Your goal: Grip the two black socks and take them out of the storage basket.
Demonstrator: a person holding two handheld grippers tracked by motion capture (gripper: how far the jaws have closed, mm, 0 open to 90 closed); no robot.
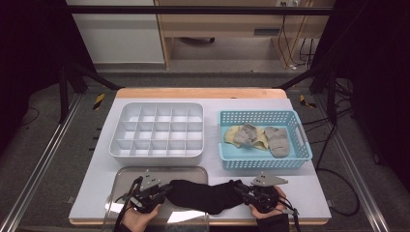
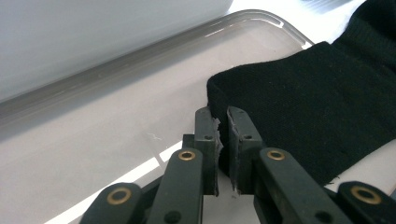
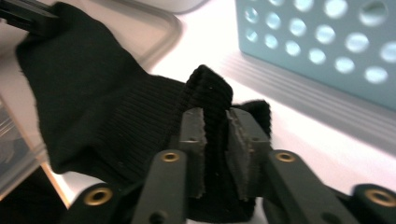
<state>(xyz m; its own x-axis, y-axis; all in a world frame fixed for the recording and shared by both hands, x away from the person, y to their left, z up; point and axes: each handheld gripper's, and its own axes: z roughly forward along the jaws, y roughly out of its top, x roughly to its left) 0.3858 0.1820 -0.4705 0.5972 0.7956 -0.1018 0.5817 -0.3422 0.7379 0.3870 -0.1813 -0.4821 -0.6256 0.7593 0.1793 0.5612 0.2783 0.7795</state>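
Sock (image 1: 200, 195) (one, black) pinched between two tools, left (image 1: 162, 191), right (image 1: 243, 190), three socks in basket (image 1: 263, 162).

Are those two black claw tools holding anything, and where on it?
A black knitted sock: the left gripper pinches one end's edge, and the right gripper has its jaws around a raised fold at the other end.
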